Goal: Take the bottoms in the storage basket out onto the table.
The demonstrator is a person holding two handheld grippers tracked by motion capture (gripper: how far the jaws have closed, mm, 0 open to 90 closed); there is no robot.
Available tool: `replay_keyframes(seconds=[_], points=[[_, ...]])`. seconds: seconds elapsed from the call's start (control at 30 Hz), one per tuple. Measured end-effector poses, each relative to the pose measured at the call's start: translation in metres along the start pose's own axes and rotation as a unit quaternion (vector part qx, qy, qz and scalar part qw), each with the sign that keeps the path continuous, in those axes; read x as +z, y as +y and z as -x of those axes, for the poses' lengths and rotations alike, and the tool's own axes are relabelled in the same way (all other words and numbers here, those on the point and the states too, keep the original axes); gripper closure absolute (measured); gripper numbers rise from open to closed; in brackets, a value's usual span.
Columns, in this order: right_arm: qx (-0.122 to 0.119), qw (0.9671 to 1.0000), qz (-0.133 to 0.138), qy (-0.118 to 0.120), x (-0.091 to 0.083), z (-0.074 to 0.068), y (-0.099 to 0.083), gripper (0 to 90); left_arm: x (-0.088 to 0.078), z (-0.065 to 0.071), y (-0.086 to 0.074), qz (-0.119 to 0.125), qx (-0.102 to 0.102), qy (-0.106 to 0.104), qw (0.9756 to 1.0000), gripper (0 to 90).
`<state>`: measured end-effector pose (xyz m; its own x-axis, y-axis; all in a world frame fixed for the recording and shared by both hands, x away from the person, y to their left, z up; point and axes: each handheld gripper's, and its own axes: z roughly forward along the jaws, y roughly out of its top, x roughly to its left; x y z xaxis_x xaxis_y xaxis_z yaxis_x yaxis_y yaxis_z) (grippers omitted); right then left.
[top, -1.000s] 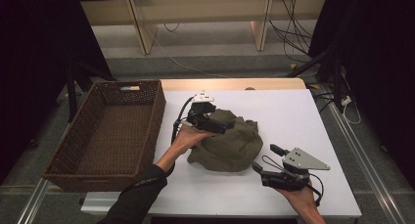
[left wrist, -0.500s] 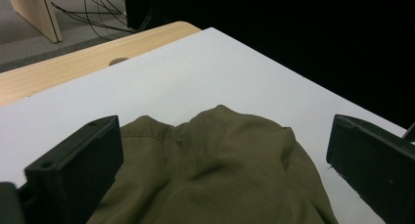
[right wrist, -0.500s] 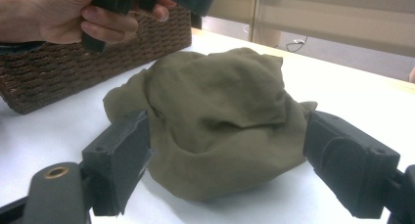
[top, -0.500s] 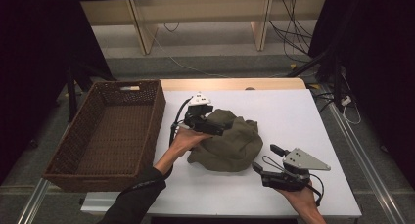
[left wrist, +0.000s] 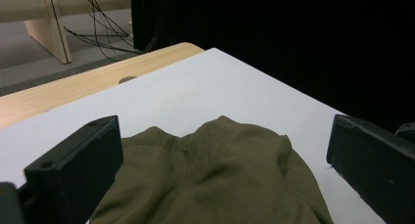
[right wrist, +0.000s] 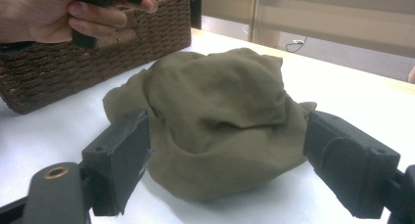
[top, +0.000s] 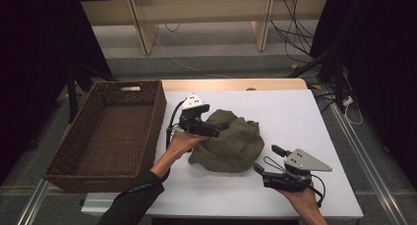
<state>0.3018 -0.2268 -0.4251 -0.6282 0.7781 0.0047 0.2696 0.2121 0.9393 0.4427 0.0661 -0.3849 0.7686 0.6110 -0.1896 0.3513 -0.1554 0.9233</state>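
Note:
A crumpled olive-green cloth [top: 231,142] lies in a heap on the white table [top: 295,114]. My left gripper [top: 214,131] hovers over the cloth's left edge, held by a hand, jaws pointing right. In the left gripper view its jaws stand wide open [left wrist: 225,133] with the cloth [left wrist: 215,180] below and between them. My right gripper [top: 266,159] rests low on the table at the cloth's right front, aimed at it. In the right gripper view it is open [right wrist: 227,136], and the cloth [right wrist: 220,94] sits just beyond its tips, not touching them.
A dark brown wicker basket [top: 153,129] stands at the table's left side, close to the cloth, and also appears as the basket [right wrist: 73,62] behind the left hand. A wooden strip [top: 231,84] runs along the table's far edge. Cables lie on the floor beyond.
My left gripper has drifted slightly left and toward the person above the cloth. The right gripper and the cloth have stayed put.

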Motion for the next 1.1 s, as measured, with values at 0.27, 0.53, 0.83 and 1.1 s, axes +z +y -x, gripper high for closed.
replay_keyframes(seconds=[0.27, 0.53, 0.83, 1.1], points=[[0.001, 1.0000, 0.004, -0.002, 0.000, 0.000, 0.000, 18.6, -0.007, 0.002, -0.002, 0.012, 0.006, 0.000, 0.9999, 0.0], [0.001, 1.0000, 0.004, -0.004, -0.001, 0.000, 0.000, 18.1, -0.013, 0.007, -0.008, 0.027, 0.016, 0.000, 0.9995, 0.0], [0.001, 1.0000, 0.003, -0.004, -0.001, 0.000, 0.000, 17.7, -0.022, 0.009, -0.014, 0.042, 0.020, 0.005, 0.9989, 0.0], [0.001, 1.0000, 0.004, -0.004, -0.001, 0.000, 0.000, 17.6, -0.029, 0.014, -0.018, 0.055, 0.024, 0.003, 0.9982, 0.0]])
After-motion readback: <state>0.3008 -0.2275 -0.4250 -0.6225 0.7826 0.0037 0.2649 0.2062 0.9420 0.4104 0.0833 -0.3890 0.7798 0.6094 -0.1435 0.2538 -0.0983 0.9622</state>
